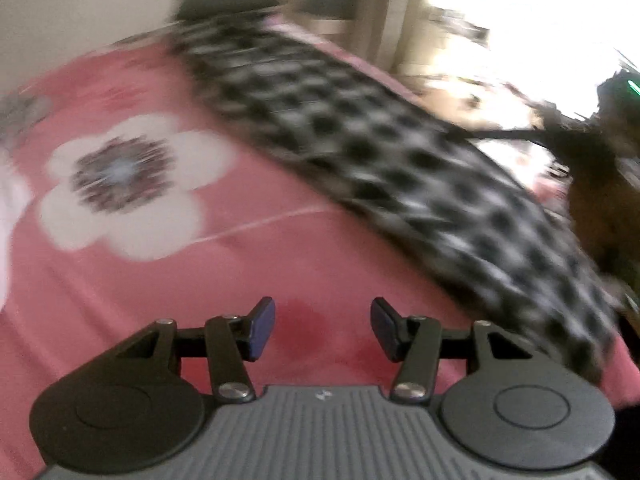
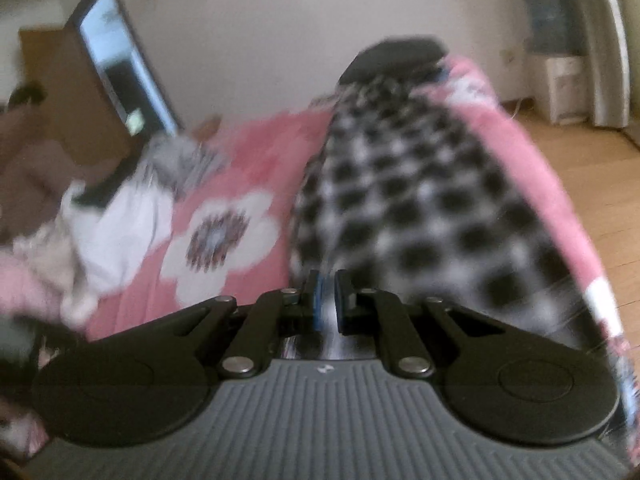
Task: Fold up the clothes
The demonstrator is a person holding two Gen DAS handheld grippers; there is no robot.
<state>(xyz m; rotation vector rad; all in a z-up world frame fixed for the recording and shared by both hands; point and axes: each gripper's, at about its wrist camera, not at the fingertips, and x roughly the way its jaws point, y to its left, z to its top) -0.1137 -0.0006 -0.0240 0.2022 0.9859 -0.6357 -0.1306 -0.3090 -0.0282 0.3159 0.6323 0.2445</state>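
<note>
On pink bed (image 1: 280, 248) | left tongs (image 1: 322, 330) apart, empty | right tongs (image 2: 327, 300) apparently pinching checked garment (image 2: 420, 208)

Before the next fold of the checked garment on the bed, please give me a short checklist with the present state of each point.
1. Right gripper shut on the checked garment: ok.
2. Left gripper open and holding nothing: ok.
3. Garment fully on the pink bed cover: cannot tell, the far end is blurred.
4. Garment lies flat without wrinkles: cannot tell.
5. White clothes apart from the garment: ok.
</note>
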